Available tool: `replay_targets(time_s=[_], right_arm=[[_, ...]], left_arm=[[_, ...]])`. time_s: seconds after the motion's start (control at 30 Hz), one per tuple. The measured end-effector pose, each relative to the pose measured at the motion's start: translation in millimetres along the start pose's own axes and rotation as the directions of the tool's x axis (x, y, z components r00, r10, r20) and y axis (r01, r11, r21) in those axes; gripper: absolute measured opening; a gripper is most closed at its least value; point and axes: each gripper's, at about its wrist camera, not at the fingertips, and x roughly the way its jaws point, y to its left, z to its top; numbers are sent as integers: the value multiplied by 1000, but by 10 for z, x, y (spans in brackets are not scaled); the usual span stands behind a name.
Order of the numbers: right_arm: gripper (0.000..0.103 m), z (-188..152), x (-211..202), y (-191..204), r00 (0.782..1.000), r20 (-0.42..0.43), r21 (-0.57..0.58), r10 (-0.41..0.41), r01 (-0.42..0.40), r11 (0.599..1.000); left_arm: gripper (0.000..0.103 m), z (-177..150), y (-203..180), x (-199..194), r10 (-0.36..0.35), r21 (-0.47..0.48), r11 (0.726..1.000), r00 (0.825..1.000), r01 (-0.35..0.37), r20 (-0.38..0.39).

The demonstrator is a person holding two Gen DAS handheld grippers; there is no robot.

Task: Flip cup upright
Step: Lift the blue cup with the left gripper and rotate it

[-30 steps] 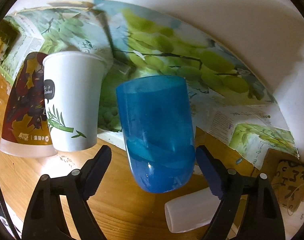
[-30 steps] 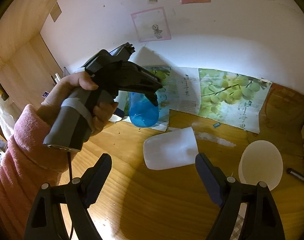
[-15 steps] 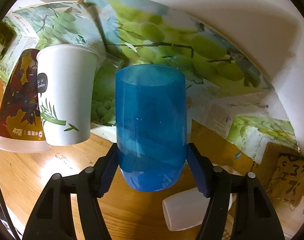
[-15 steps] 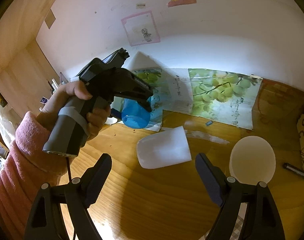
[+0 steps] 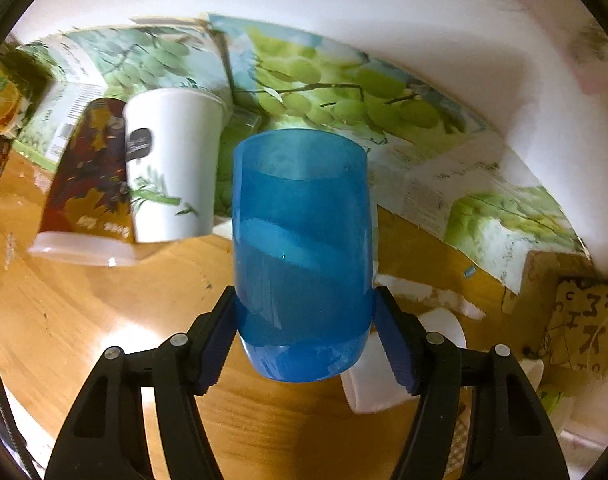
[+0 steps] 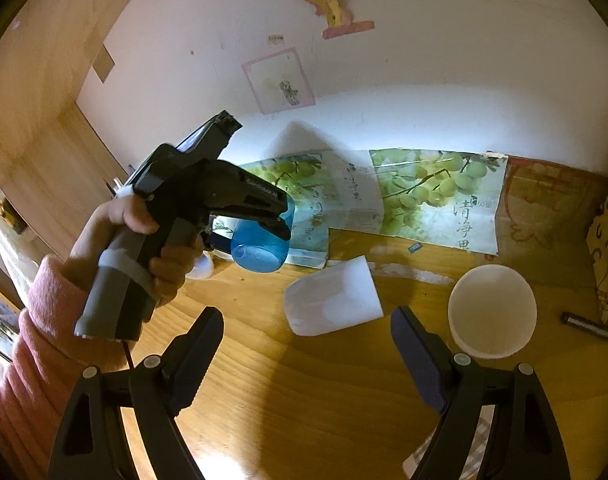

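Fingers of left gripper clamped on one blue cup; right gripper spread wide, one white cup lying ahead between them.

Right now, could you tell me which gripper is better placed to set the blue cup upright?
Left. The left gripper is shut on the blue cup and holds it above the table. The right gripper is open and empty, facing the white cup lying on its side.

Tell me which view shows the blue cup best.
The left wrist view: the blue cup fills the centre, clamped between the left gripper jaws. The right wrist view shows it small, far off and partly hidden behind that gripper.
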Motion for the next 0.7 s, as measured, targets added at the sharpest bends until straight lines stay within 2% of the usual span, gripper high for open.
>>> replay_targets(time_s=[0.2,0.4,0.7], right_arm=[[86,-22,-184,61,999,22,22,27,-28,999],[86,-96,-354,200,999,42,6,10,-11,1000],[86,-271,-571,434,999,50,-16,-20,21,1000]], left_arm=[[70,-203,76,-300,18,20,1000,999,-19,38],[70,-386,155,-545,35,54,998,997,-38,62],[70,-874,313,-840,50,102,993,996,-58,77]])
